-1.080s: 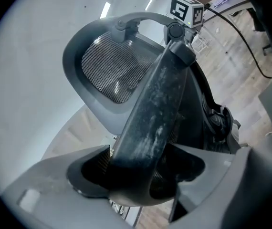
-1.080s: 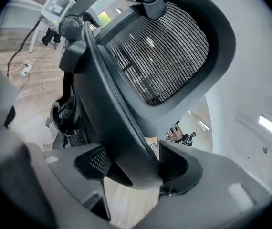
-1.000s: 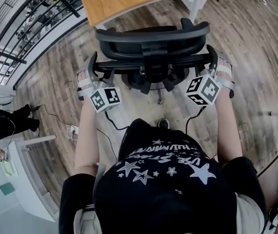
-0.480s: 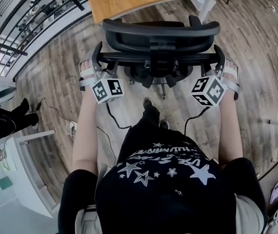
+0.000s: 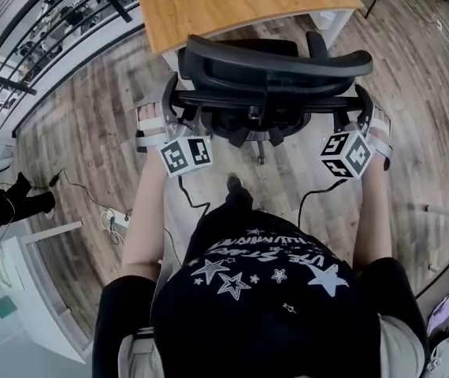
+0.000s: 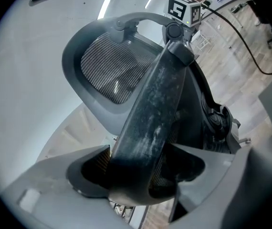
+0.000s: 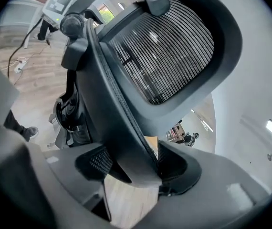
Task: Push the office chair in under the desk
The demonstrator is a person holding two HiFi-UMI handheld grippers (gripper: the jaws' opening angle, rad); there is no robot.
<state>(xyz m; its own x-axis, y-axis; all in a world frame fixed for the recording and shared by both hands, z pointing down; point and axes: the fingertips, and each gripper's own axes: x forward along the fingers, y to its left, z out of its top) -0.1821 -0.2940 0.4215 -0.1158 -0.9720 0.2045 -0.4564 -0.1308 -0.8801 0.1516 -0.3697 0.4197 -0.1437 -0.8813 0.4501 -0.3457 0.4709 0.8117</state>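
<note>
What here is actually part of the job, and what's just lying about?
Part of the job:
- office chair
- wooden desk
- left gripper and right gripper, each clamped on the chair's back frame

Just lying about:
- power strip on the floor
- metal railing
- bystander at the left edge

White letters run in two curved lines across the person's black shirt, among white stars; from here they stand upside down and I cannot read the words surely.
</note>
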